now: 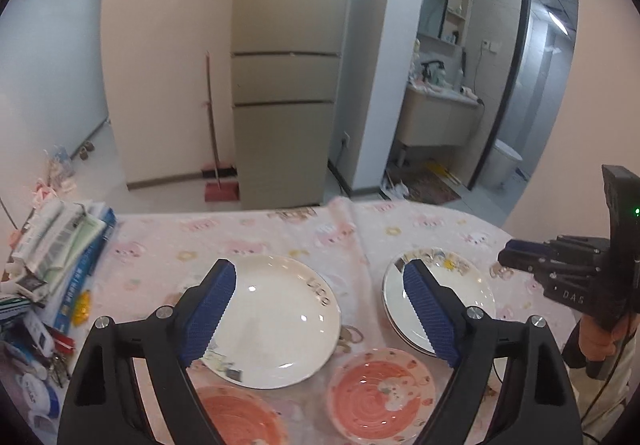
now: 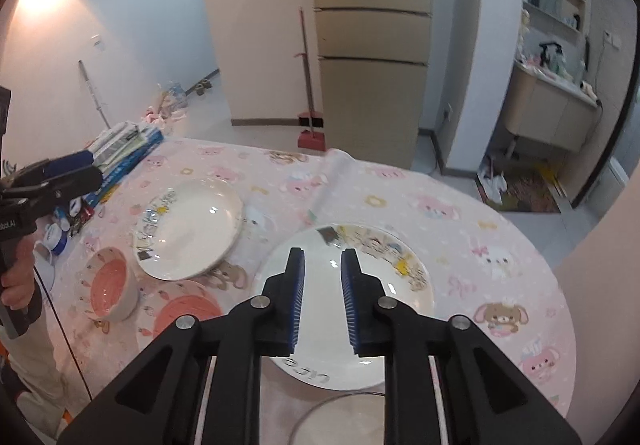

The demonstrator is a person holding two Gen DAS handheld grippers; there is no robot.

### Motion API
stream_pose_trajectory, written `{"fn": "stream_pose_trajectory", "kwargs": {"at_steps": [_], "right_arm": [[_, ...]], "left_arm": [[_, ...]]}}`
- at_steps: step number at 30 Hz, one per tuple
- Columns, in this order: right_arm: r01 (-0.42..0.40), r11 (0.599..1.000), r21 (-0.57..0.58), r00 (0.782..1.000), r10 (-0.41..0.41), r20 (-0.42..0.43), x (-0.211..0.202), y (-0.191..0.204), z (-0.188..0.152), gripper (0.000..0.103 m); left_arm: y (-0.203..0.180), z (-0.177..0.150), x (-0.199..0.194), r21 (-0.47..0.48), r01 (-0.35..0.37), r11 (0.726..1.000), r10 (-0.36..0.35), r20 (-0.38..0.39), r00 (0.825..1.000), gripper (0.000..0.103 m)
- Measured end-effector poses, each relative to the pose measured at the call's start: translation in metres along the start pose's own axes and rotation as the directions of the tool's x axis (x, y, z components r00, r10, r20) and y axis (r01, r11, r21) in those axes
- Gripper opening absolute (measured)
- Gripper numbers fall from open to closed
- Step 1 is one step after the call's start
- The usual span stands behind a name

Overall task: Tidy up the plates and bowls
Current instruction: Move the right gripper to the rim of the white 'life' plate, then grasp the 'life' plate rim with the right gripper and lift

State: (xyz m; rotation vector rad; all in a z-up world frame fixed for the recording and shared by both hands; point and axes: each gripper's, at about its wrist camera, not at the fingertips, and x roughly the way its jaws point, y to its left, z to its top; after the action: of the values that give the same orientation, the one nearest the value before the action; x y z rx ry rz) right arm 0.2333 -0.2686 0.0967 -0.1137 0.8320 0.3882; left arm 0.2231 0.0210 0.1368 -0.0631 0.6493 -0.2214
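Note:
A white plate [image 1: 276, 319] lies on the pink tablecloth below my left gripper [image 1: 320, 277], which is wide open and empty above it. To its right lies a stack of white plates with cartoon print [image 1: 460, 285]. A pink bowl [image 1: 382, 393] and a second pink bowl [image 1: 236, 417] sit near the front edge. In the right wrist view my right gripper [image 2: 322, 259] hovers over the printed plate [image 2: 384, 265], jaws a small gap apart and empty. The plain plate [image 2: 188, 229], a pink bowl [image 2: 110, 285] and a pink dish [image 2: 186, 311] lie to its left.
A pile of boxes and packets [image 1: 60, 245] sits at the table's left edge. A clear glass rim [image 2: 340, 417] shows at the near edge under my right gripper. Beyond the table stand a fridge [image 1: 284, 85], a broom [image 1: 214, 149] and a washbasin cabinet [image 1: 440, 117].

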Motion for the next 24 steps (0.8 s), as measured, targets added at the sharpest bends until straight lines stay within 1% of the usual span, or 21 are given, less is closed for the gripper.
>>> {"fn": "stream_pose_trajectory", "kwargs": {"at_steps": [2,4,6,8,11,13,16,18,21,24], "right_arm": [[-0.010,1.000,-0.001,1.000,0.010,0.003,0.000,0.014,0.007,0.018],[-0.027,1.000,0.009,1.000,0.027,0.008,0.002,0.027,0.015,0.018],[-0.048,0.998,0.047,0.999,0.047,0.017,0.003,0.037,0.024,0.018],[-0.066,0.995,0.081,0.998,0.065,0.013,0.007,0.047,0.034,0.018],[-0.079,0.990,0.117,0.997,0.077,0.017,0.018,0.061,0.041,0.019],[-0.071,0.990,0.118,0.997,0.071,0.008,0.029,0.072,0.045,0.023],[-0.101,0.982,0.163,0.994,0.106,-0.024,0.053,0.080,0.047,0.024],[-0.124,0.973,0.194,0.989,0.136,-0.050,0.071,0.084,0.047,0.024],[-0.111,0.972,0.206,0.988,0.131,-0.086,0.094,0.090,0.045,0.024],[-0.094,0.966,0.239,0.985,0.124,-0.116,0.114,0.086,0.039,0.024]], "left_arm": [[0.012,0.003,-0.006,-0.021,-0.004,1.000,0.005,0.017,1.000,0.088],[0.028,0.005,-0.007,-0.063,0.002,0.998,0.000,0.034,0.999,0.088],[0.047,0.007,-0.003,-0.108,-0.007,0.994,0.010,0.027,1.000,0.088],[0.063,0.009,0.003,-0.132,-0.013,0.991,0.015,0.019,1.000,0.088],[0.082,0.008,0.011,-0.159,-0.030,0.987,0.028,-0.017,0.999,0.088],[0.095,0.007,0.018,-0.186,-0.036,0.982,0.028,-0.045,0.999,0.088],[0.107,0.006,0.027,-0.186,-0.028,0.982,0.016,-0.070,0.997,0.088],[0.115,0.004,0.037,-0.193,-0.038,0.980,0.020,-0.098,0.995,0.088],[0.129,-0.001,0.054,-0.252,-0.039,0.967,0.002,-0.144,0.990,0.088],[0.141,-0.006,0.072,-0.253,-0.073,0.965,0.024,-0.190,0.982,0.088]]}}
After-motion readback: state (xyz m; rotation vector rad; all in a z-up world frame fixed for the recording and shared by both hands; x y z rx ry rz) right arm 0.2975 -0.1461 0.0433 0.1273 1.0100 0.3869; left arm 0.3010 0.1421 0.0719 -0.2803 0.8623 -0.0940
